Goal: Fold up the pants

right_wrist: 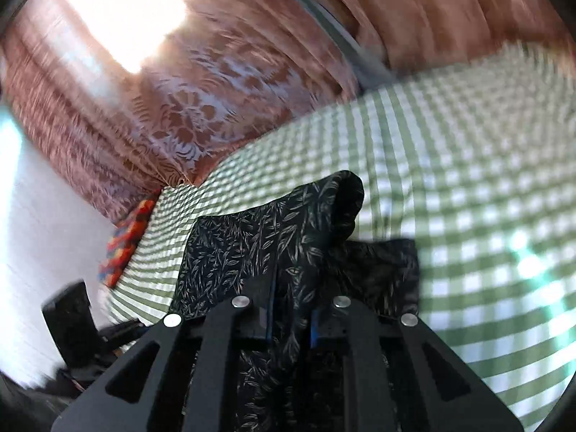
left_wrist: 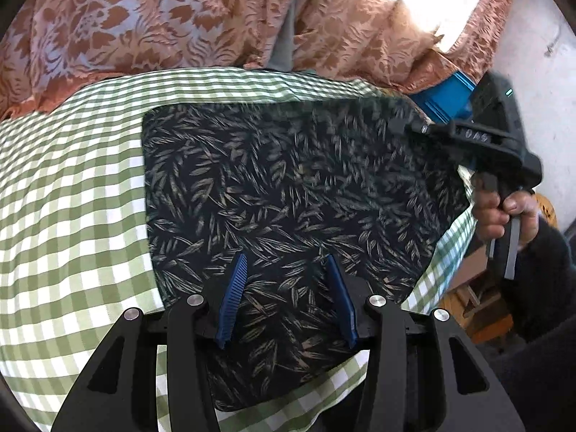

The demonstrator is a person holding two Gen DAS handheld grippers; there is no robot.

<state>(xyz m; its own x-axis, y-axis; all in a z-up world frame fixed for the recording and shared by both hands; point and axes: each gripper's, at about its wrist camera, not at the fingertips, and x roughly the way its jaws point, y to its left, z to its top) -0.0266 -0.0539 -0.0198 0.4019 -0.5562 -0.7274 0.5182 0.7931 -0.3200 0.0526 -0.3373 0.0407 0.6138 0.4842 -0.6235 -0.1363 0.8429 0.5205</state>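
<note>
Dark leaf-print pants (left_wrist: 288, 194) flat on green gingham cloth (left_wrist: 72, 194), left gripper (left_wrist: 288, 270) jaws released, right gripper (right_wrist: 291, 309) jaws clenching bunched pants fabric

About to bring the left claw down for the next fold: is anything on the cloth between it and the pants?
Nothing visible. The left claw hangs open right over the dark leaf-print pants, which lie on the green checked cloth. The right claw is off at the pants' far corner, pinching fabric.
</note>
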